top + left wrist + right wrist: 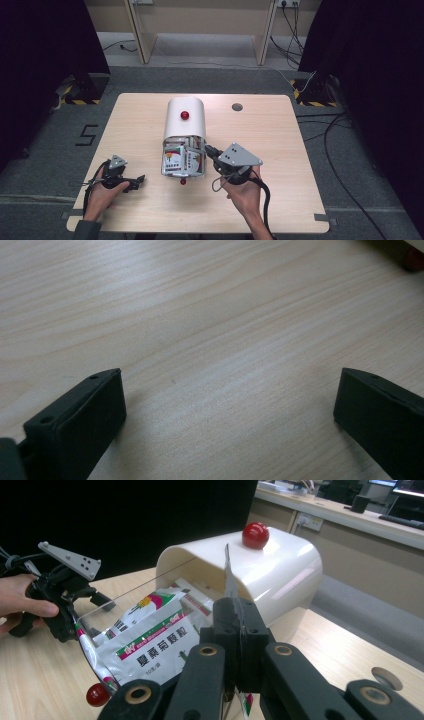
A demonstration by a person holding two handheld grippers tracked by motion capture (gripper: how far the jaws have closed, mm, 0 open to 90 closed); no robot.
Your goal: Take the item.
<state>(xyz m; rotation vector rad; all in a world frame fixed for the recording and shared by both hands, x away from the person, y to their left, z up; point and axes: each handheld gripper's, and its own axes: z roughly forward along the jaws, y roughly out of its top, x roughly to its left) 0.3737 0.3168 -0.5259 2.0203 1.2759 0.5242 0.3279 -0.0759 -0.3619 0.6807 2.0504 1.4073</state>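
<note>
A white round-topped box (185, 125) with a red knob (185, 115) lies in the middle of the table, its near end standing open. Printed sachets (175, 159) spill from it behind a clear flap (170, 170) that carries a small red knob (183, 181). My right gripper (209, 150) is at the box's open right corner, shut on a thin sachet (228, 575) that I see edge-on, sticking up between the jaws (239, 615). My left gripper (137, 181) rests on the table left of the box, open, with bare wood between its fingers (230, 405).
The light wooden table (280, 150) has a round cable hole (237, 107) at the back right. Dark curtains hang at both sides, and cables lie on the floor to the right. The person's left hand (20, 600) holds the left gripper near the flap.
</note>
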